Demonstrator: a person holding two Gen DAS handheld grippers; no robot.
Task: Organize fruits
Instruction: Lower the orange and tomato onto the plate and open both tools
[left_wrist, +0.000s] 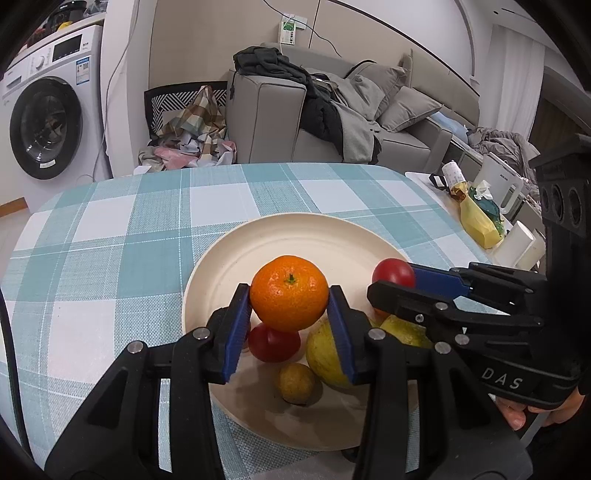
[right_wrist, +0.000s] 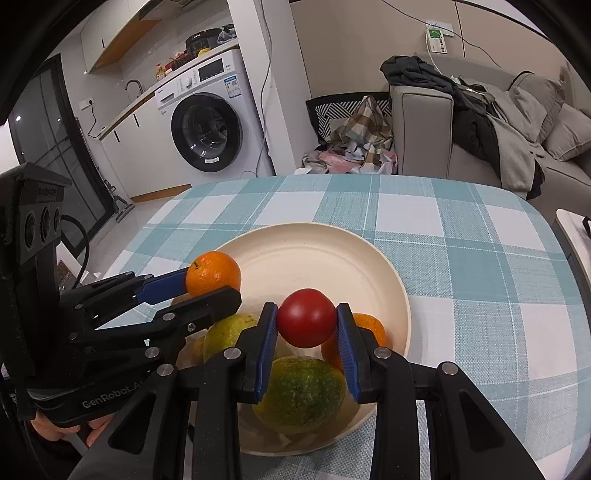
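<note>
My left gripper (left_wrist: 290, 301) is shut on an orange mandarin (left_wrist: 289, 292) and holds it above the cream plate (left_wrist: 258, 240). My right gripper (right_wrist: 307, 325) is shut on a red tomato (right_wrist: 307, 323) above the same plate (right_wrist: 314, 243). Under them in the left wrist view lie another red tomato (left_wrist: 273, 343), a small brownish fruit (left_wrist: 296, 383) and a yellow-green fruit (left_wrist: 325, 358). In the right wrist view a green-yellow fruit (right_wrist: 301, 393), a second yellow-green fruit (right_wrist: 225, 334) and another orange fruit (right_wrist: 369, 326) lie on the plate.
The plate sits on a teal-and-white checked tablecloth (left_wrist: 110, 240). A side table at the right holds a yellow bag (left_wrist: 478, 221) and a white kettle (left_wrist: 498, 182). A washing machine (right_wrist: 207, 122), a clothes pile (right_wrist: 351, 147) and a grey sofa (left_wrist: 332, 110) stand behind.
</note>
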